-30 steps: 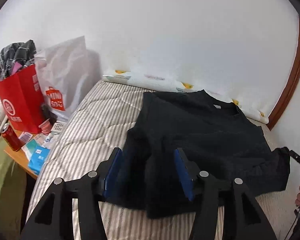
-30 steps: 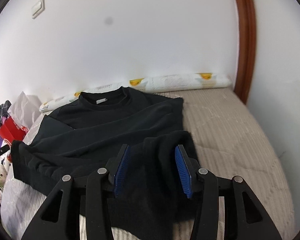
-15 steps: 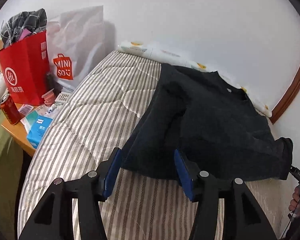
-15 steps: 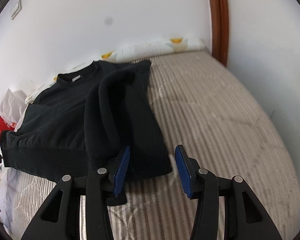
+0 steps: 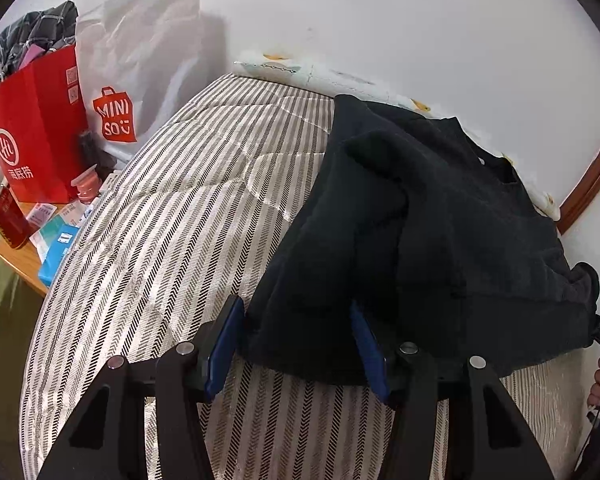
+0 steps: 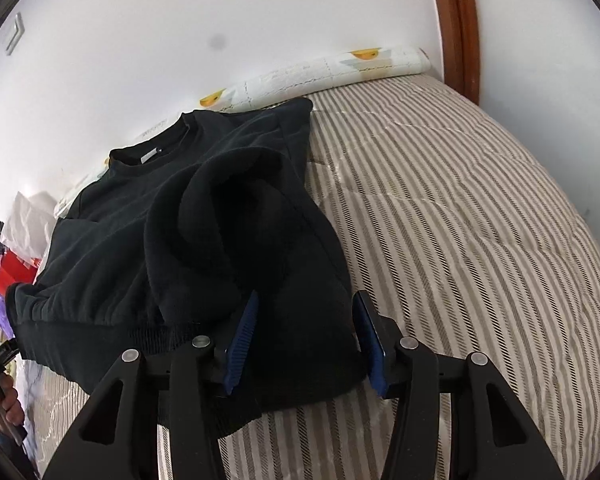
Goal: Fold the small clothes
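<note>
since a moment ago both claws have drawn back to the near hem of the black sweatshirt (image 5: 440,232), and both sleeves now lie folded in over its body. the left claw (image 5: 298,340) stands wide, its blue pads (image 5: 224,344) either side of the sweatshirt's near left corner, gripping nothing. the right claw (image 6: 306,340) is wide too, straddling the near right corner of the sweatshirt (image 6: 220,220), with the cloth loose between its pads. the sweatshirt lies flat on the striped bed (image 5: 172,208), collar toward the far wall, a rolled blanket (image 6: 320,72) just beyond it. far left, a red bag (image 5: 36,128) and a white bag (image 5: 140,64) stand on a tabletop (image 5: 18,258) beside the bed, with a red can (image 5: 6,216) near them.
</note>
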